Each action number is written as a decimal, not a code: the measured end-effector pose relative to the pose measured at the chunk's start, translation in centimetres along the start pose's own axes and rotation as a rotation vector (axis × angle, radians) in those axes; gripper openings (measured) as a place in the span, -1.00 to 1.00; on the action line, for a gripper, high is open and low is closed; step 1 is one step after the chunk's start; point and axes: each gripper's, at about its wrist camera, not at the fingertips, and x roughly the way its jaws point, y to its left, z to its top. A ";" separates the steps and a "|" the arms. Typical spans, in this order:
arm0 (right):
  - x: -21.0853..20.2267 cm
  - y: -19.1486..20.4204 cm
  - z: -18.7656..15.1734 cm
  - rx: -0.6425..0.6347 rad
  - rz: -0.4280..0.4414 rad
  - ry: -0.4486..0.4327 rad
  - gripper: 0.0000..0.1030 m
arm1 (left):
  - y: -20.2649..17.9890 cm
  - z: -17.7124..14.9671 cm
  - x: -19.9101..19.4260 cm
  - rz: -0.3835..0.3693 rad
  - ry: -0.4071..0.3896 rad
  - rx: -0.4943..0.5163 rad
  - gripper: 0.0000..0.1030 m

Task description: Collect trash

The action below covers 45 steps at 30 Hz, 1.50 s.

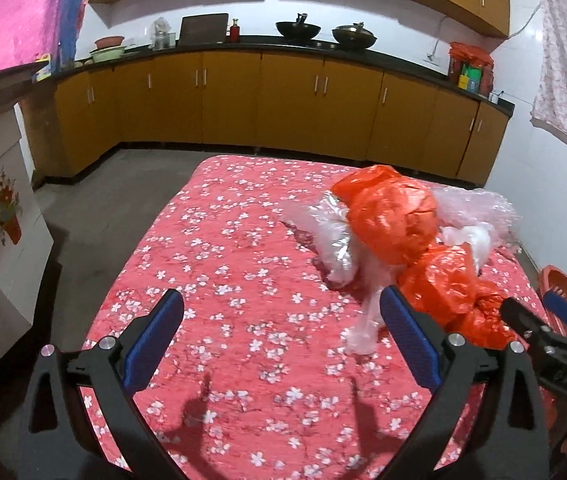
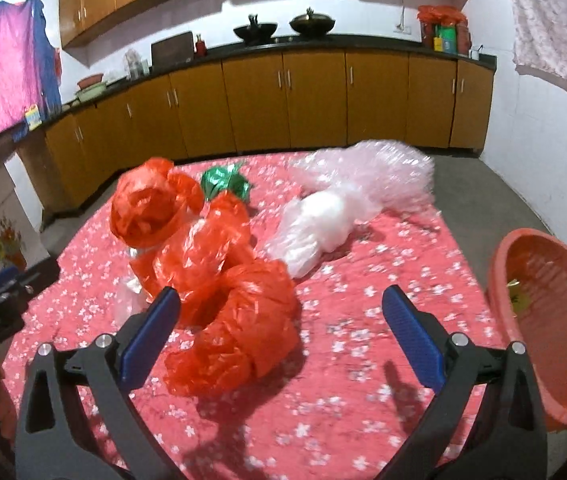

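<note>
Nearest in both wrist views are the tools themselves: the left gripper (image 1: 281, 312) has its jaws spread wide with nothing between them, only flowered cloth below, and the right gripper (image 2: 281, 308) is likewise wide open and empty, though its left finger stands just in front of the nearest red plastic bag (image 2: 239, 320). The trash lies in a loose heap on the bench (image 1: 203, 240), which is covered in a red cloth with white blossoms. Just past the left gripper's right finger, a twisted tail of clear plastic (image 1: 363, 320) trails toward the near edge; it looks a good place to pinch, since it is already gathered into a narrow strand. The red bags behind it are crumpled film, judged very light, soft and springy, so they would probably squash flat under the jaws and could slip out if only a single thin layer is caught; a bunched fold or knot would likely hold better. Farther on lie a white bag (image 2: 319, 228) and a puffy sheet of bubble wrap (image 2: 371, 172), both bulky but likely nearly weightless, and a small green foil wrapper (image 2: 225, 184) at the far side. A red basin (image 2: 555, 320) stands at the right of the bench, with some scraps already in it.
</note>
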 end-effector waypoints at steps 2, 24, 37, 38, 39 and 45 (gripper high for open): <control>1.0 0.2 -0.1 0.002 -0.005 0.027 0.90 | 0.4 0.2 0.3 -0.002 0.002 -0.005 0.90; 1.6 -2.1 -1.9 0.032 0.030 0.115 -0.04 | -6.1 4.8 3.4 -0.106 -0.027 0.020 0.96; -0.3 -6.3 -2.4 0.104 -0.022 0.103 -0.04 | -7.3 4.9 7.7 -0.087 0.101 0.029 0.45; -0.3 -6.3 -2.4 0.104 -0.022 0.103 -0.04 | -7.4 4.9 7.8 -0.091 0.104 0.029 0.38; -0.3 -6.3 -2.5 0.104 -0.022 0.103 -0.04 | -7.3 4.7 7.8 -0.097 0.108 0.030 0.24; -0.8 -6.5 -2.4 0.103 -0.022 0.096 -0.04 | -7.0 4.6 6.4 -0.112 0.079 0.033 -0.05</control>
